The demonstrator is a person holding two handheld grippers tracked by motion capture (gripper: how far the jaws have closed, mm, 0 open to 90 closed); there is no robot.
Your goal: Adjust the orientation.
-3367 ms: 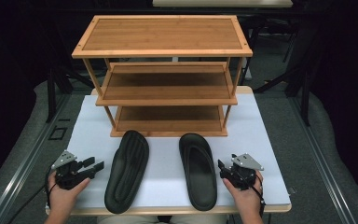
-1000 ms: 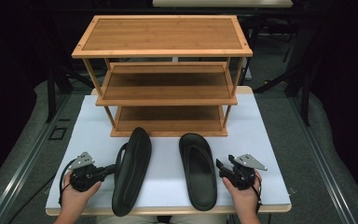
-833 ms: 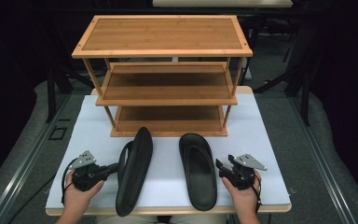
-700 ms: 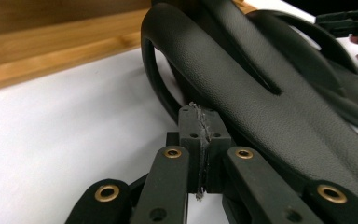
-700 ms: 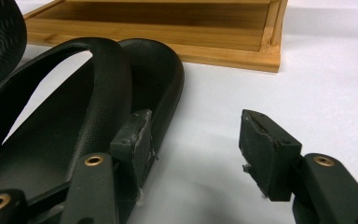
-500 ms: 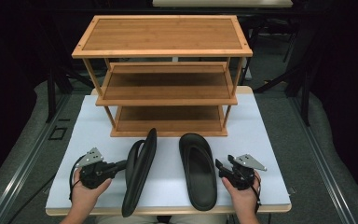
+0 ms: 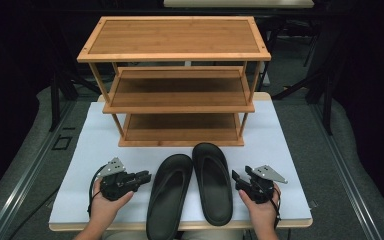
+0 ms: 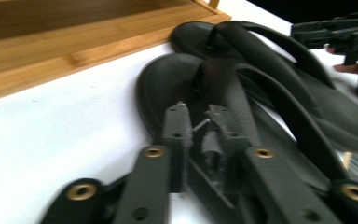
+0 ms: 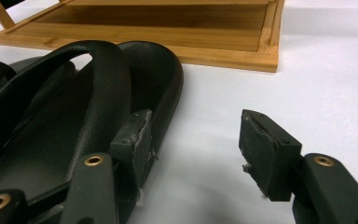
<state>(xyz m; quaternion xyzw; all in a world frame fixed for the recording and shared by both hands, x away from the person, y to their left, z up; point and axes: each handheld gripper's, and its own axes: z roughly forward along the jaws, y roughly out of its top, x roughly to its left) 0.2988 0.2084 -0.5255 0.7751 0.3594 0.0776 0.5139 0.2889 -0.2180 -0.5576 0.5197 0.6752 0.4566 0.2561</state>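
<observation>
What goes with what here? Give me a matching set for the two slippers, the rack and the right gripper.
Things:
1. left slipper
2. right slipper
3. wooden rack
4. right gripper

States:
a. jaws wide apart, holding nothing
b. toe almost at the rack's base
c. far side of the table, shelves bare
d. set farther back toward the person, touching its pair

Pairs: 1-d, 2-b, 3-c, 4-a

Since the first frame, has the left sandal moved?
Yes. The left sandal has flipped sole-down and shifted right, now touching the right sandal, judged against the rack.
</observation>
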